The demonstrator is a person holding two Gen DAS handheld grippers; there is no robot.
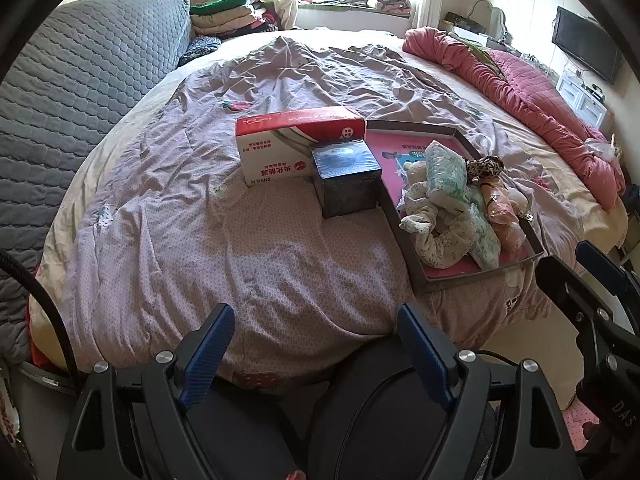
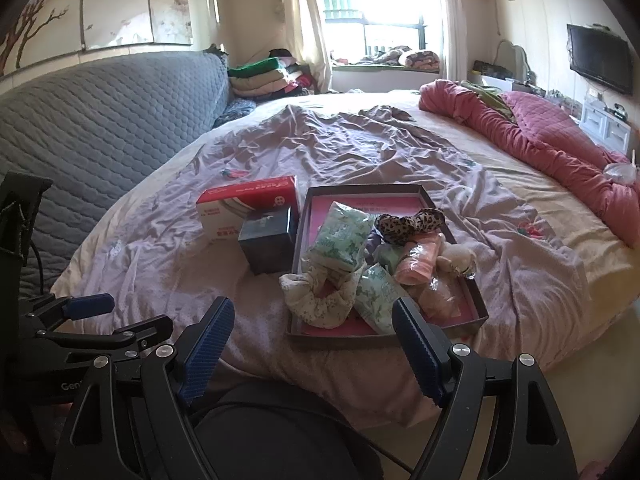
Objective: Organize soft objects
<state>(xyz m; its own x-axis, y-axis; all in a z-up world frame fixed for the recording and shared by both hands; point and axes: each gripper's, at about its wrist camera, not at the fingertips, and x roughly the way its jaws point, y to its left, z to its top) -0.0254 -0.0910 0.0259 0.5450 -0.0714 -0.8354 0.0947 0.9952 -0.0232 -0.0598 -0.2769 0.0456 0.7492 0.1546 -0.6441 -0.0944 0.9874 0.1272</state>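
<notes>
A sunlit bedroom – rumpled lilac bedspread (image 1: 200, 240), grey quilted headboard (image 1: 80, 80) – both hand-held grippers (image 1: 316, 344) (image 2: 312, 340) gaping, empty.

Shallow tray (image 2: 426, 196) on bed, heaped with soft items; dark cube box (image 2: 267, 246) just left, red-white carton (image 2: 248, 208) behind cube.

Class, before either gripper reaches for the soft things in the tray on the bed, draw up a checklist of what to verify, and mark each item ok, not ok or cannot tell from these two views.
1. Left gripper open and empty: ok.
2. Right gripper open and empty: ok.
3. Soft items reachable: the floral cloth roll lies on top near the tray's front edge: ok.
4. Tray flat on the bed: ok.
5. Dark box and red-and-white box stand beside the tray, clear of it: ok.
6. Where the soft items should go: cannot tell.
</notes>
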